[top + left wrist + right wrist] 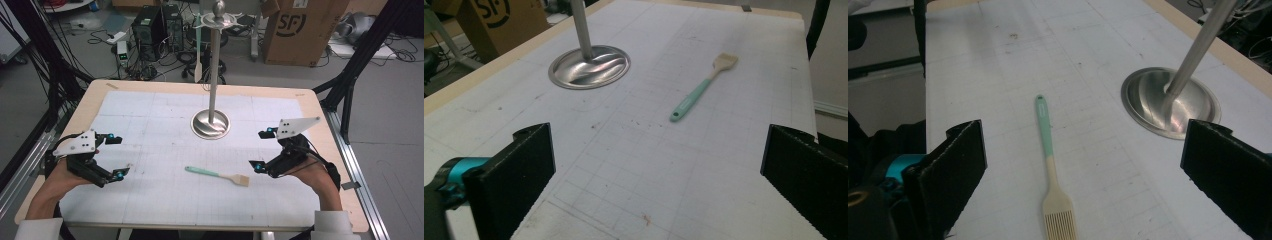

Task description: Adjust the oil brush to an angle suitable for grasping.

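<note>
Plainly the pastry brush [218, 175] lies across the counter [150, 145], bristles toward the nearer right tongs [261, 150]; both right and left tongs [118, 156] gape wide, empty.

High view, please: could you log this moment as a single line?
left gripper: open, empty | right gripper: open, empty | brush: flat on mat between them, untouched | stand: upright behind brush

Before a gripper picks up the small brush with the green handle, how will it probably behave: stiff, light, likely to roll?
The brush looks thin and small, so probably light. Its straight handle seems stiff, while the slotted bristle end may bend. The flat head lying on the table should keep it from rolling.
</note>
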`<state>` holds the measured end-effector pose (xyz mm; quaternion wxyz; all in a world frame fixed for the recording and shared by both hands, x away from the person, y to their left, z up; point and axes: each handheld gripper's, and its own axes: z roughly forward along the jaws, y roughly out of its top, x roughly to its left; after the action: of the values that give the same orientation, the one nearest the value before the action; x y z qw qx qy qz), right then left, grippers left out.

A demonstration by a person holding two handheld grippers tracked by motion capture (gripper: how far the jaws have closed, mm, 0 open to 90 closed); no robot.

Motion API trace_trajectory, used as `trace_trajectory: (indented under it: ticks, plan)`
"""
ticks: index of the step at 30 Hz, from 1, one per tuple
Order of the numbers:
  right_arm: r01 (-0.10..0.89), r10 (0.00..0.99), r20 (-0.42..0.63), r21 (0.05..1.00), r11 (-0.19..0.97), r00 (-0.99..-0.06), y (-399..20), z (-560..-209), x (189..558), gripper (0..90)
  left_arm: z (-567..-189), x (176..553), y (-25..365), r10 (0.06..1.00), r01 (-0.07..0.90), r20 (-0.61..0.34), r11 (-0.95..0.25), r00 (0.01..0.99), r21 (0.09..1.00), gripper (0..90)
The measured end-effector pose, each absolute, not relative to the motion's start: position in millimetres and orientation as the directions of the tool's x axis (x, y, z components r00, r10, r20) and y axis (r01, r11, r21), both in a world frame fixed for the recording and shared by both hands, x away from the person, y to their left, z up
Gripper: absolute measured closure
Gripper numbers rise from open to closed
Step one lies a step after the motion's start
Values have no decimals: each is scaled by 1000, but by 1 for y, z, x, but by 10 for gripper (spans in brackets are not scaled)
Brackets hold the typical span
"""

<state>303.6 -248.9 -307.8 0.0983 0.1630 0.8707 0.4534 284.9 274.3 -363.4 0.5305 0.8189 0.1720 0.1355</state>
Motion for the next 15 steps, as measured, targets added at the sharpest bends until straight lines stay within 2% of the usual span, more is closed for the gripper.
trace_trajectory:
  ticks: [7, 9, 10, 15]
  plan:
    - [170, 323, -41, 785, 596, -945, -230, -299, 309, 69, -363, 284, 275, 428, 136, 40, -373, 903, 918, 16]
    - [165, 310, -40, 780, 604, -950, -226, -299, 310, 164, -363, 284, 275, 429, 138, 38, -372, 903, 918, 16]
    - [168, 304, -33, 774, 611, -952, -224, -299, 311, 179, -363, 284, 275, 429, 139, 37, -372, 902, 918, 16]
    - [139, 250, -39, 743, 655, -967, -214, -302, 316, 438, -363, 284, 274, 430, 140, 37, -373, 902, 917, 16]
